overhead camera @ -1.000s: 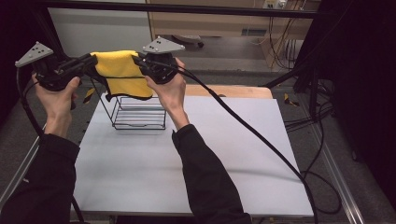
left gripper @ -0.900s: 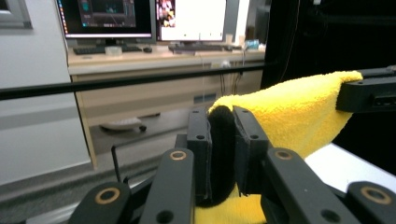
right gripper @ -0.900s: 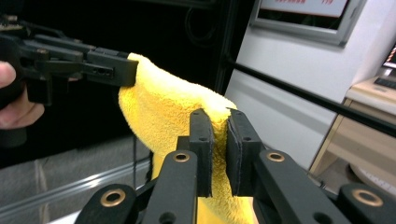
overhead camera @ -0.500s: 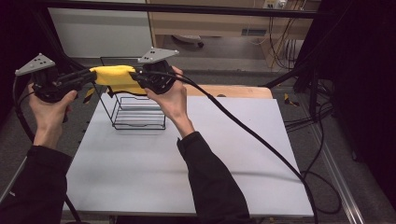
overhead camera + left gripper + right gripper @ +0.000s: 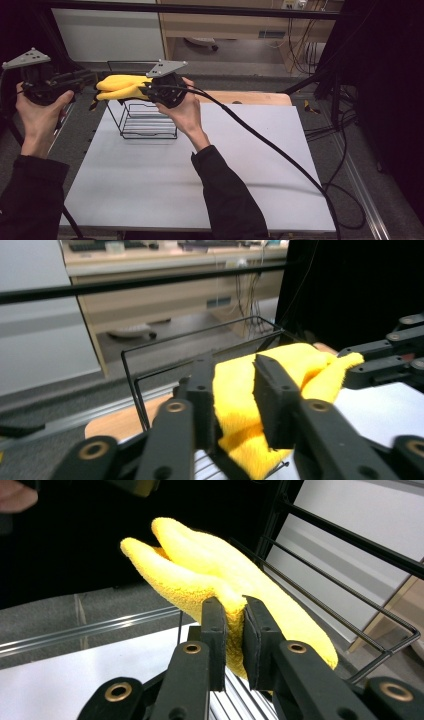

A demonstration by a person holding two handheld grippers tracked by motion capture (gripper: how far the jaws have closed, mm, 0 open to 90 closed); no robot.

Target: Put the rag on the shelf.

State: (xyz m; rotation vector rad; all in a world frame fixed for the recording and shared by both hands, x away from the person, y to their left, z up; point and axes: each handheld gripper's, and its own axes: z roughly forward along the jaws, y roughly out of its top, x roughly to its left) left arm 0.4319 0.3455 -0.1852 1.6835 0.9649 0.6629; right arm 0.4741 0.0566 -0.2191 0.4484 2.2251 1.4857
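Observation:
A yellow cloth (image 5: 120, 86) hangs bunched in the air between my two grippers, above a black wire rack (image 5: 150, 131) on the white table (image 5: 200, 180). My left gripper (image 5: 92, 79) holds its left end; in the left gripper view the cloth (image 5: 295, 360) fills the gap between the jaws of that gripper (image 5: 235, 390). My right gripper (image 5: 145, 91) is shut on the cloth's right end. In the right gripper view its jaws (image 5: 235, 625) pinch a fold, and two rounded lobes of cloth (image 5: 210, 565) point away from me.
The rack stands at the table's far left; its top wire (image 5: 350, 625) runs just under the cloth. A wooden board (image 5: 250, 97) lies along the far edge. A thick cable (image 5: 270, 145) trails from the right gripper across the table. Dark frame posts stand at both sides.
Both grippers have come closer together and shifted right. The cloth, spread and hanging down a second ago, is now gathered into a short thick bundle between them.

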